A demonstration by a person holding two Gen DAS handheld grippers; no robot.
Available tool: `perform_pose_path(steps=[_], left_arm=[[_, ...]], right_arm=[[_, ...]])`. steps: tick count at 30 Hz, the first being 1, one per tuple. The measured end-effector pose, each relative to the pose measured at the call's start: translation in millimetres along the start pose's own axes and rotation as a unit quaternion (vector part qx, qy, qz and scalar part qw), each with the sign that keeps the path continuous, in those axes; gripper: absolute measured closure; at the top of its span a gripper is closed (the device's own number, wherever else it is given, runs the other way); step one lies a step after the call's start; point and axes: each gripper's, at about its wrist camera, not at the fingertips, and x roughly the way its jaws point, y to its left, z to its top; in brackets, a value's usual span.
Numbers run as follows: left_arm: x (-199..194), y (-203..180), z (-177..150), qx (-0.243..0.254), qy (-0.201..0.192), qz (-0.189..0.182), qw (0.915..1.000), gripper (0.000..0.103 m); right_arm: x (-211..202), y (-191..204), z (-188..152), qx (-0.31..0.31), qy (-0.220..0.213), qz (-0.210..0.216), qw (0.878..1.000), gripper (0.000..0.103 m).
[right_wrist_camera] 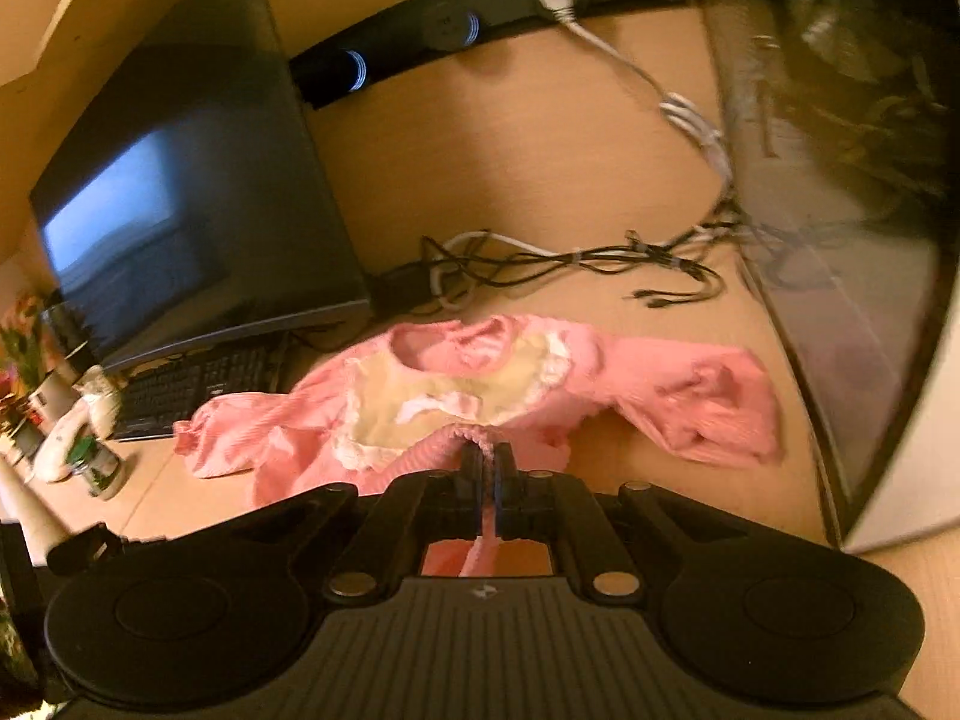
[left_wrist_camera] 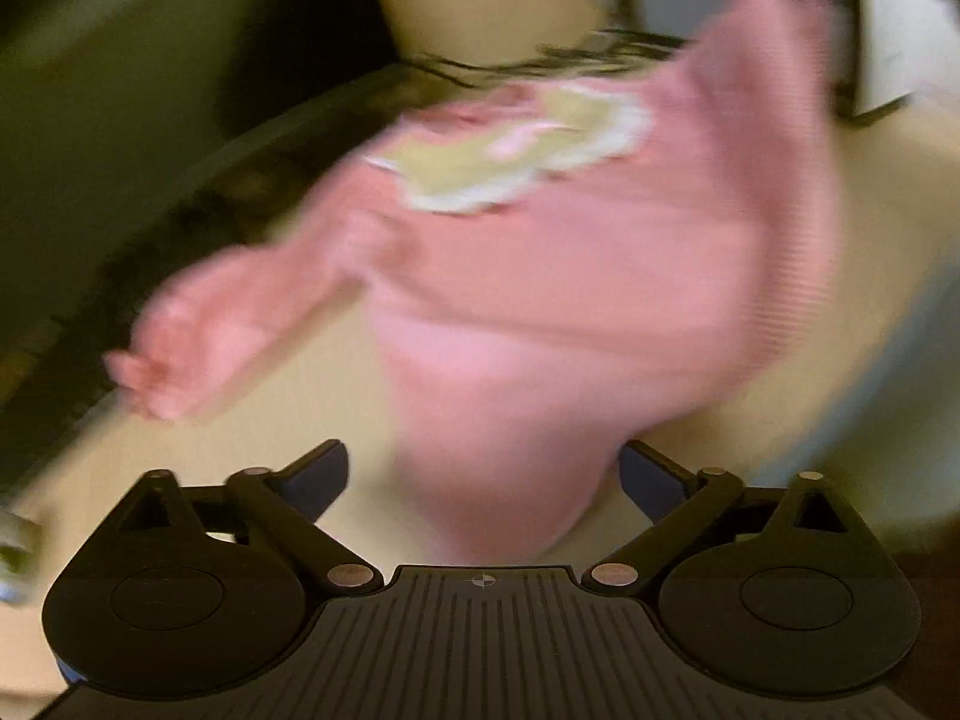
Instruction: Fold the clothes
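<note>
A pink child's sweater with a cream frilled bib lies spread on the wooden desk, sleeves out to both sides. My right gripper is shut on the sweater's hem and holds that edge up over the body. In the blurred left wrist view the same pink sweater fills the middle. My left gripper is open, its fingers either side of the sweater's near part, not closed on it.
A dark monitor and a black keyboard stand at the left. A tangle of black and white cables lies behind the sweater. A large dark panel stands at the right. Small bottles and flowers crowd the left edge.
</note>
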Motion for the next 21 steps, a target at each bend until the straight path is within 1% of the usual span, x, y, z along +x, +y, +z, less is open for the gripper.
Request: perform_pose_path(steps=[1, 2, 3, 4, 5, 6, 8, 9, 10, 11, 12, 13, 14, 15, 16, 17, 18, 19, 20, 21], left_arm=[[4, 7, 1, -0.003, -0.002, 0.018, 0.9998, 0.026], [8, 16, 3, -0.013, -0.001, 0.031, 0.9994, 0.045], [10, 28, 6, -0.027, -0.002, 0.042, 0.9987, 0.060], [11, 40, 9, -0.042, -0.006, 0.050, 0.9979, 0.066], [9, 53, 13, -0.060, -0.012, 0.055, 0.9966, 0.075], [7, 66, 17, -0.078, -0.019, 0.060, 0.9950, 0.079], [-4, 90, 26, -0.110, -0.038, 0.050, 0.9919, 0.079], [-9, 101, 31, -0.126, -0.048, 0.045, 0.9899, 0.079], [-16, 110, 34, -0.138, -0.059, 0.023, 0.9884, 0.077], [-23, 116, 35, -0.148, -0.072, -0.016, 0.9862, 0.065], [-31, 118, 34, -0.151, -0.084, -0.056, 0.9834, 0.044], [-35, 112, 31, -0.134, -0.084, -0.070, 0.9849, 0.035], [-39, 105, 28, -0.117, -0.084, -0.084, 0.9860, 0.028], [-40, 94, 22, -0.087, -0.075, -0.085, 0.9897, 0.028], [-40, 83, 16, -0.058, -0.065, -0.087, 0.9924, 0.028], [-38, 75, 9, -0.046, -0.051, -0.090, 0.9935, 0.028], [-35, 67, 2, -0.035, -0.036, -0.094, 0.9943, 0.028], [-32, 62, -3, -0.041, -0.024, -0.103, 0.9936, 0.028], [-29, 58, -8, -0.047, -0.011, -0.112, 0.9925, 0.028], [-26, 57, -12, -0.058, -0.002, -0.120, 0.9910, 0.028]], right_arm=[[-2, 0, -2, 0.002, -0.004, -0.010, 1.000, 0.100], [-4, -1, -3, 0.005, -0.008, -0.016, 1.000, 0.100], [-6, -1, -3, 0.007, -0.014, -0.022, 1.000, 0.100], [-10, 1, -2, 0.007, -0.021, -0.026, 0.999, 0.100], [-14, 3, -1, 0.005, -0.027, -0.029, 0.999, 0.100], [-16, 5, 1, 0.002, -0.033, -0.031, 0.999, 0.100], [-20, 12, 5, -0.008, -0.039, -0.036, 0.999, 0.100], [-20, 16, 5, -0.025, -0.032, -0.045, 0.998, 0.100], [-17, 21, 4, -0.046, -0.020, -0.056, 0.997, 0.100], [-13, 26, 0, -0.081, -0.007, -0.080, 0.993, 0.100], [-8, 33, -9, -0.137, 0.004, -0.119, 0.983, 0.098], [-2, 40, -24, -0.208, 0.014, -0.164, 0.964, 0.094], [2, 44, -40, -0.264, 0.027, -0.197, 0.944, 0.092], [2, 46, -53, -0.290, 0.041, -0.200, 0.935, 0.090], [0, 48, -65, -0.304, 0.054, -0.191, 0.932, 0.090], [-3, 51, -75, -0.307, 0.066, -0.162, 0.935, 0.089], [-7, 58, -83, -0.308, 0.076, -0.120, 0.941, 0.084], [-7, 69, -93, -0.320, 0.083, -0.085, 0.940, 0.076], [-5, 81, -103, -0.338, 0.089, -0.054, 0.935, 0.073], [-1, 92, -112, -0.355, 0.094, -0.029, 0.930, 0.066]])
